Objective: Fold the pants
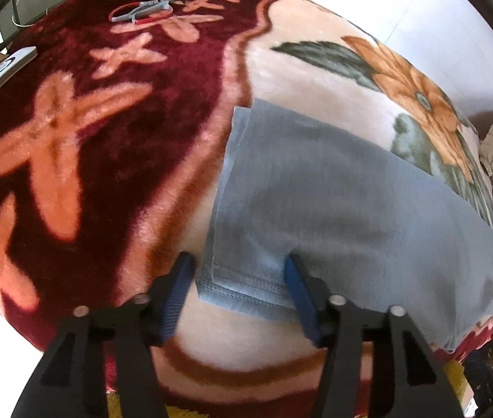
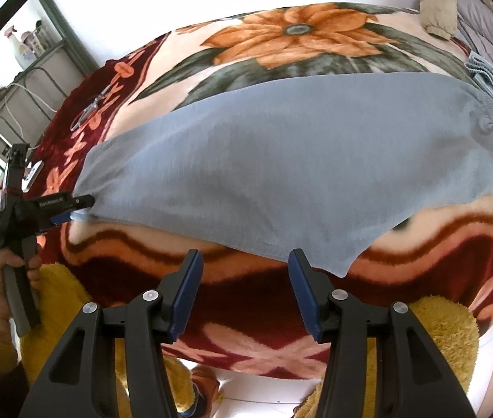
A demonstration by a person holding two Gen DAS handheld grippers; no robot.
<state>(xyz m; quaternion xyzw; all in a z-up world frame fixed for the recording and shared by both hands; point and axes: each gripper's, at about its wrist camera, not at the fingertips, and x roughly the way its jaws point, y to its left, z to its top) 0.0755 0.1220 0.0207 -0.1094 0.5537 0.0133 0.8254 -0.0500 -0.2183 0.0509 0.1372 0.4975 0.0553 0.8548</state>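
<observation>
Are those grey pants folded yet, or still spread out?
Folded once lengthwise: the pants lie flat on the blanket at full length, two hems stacked at one end.

Left wrist camera looks steeply down, close over the pants hem; right wrist camera faces across the blanket from its near edge, farther back; both views share pants and blanket

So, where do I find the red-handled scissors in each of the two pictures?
Left wrist view: the red-handled scissors lie at the top left, on the dark red border of the blanket.
Right wrist view: a small scissors-like thing lies at the left on the same red border; too small to be sure.
Shared landmark: the grey pants, lying to the right of the scissors in both.
</observation>
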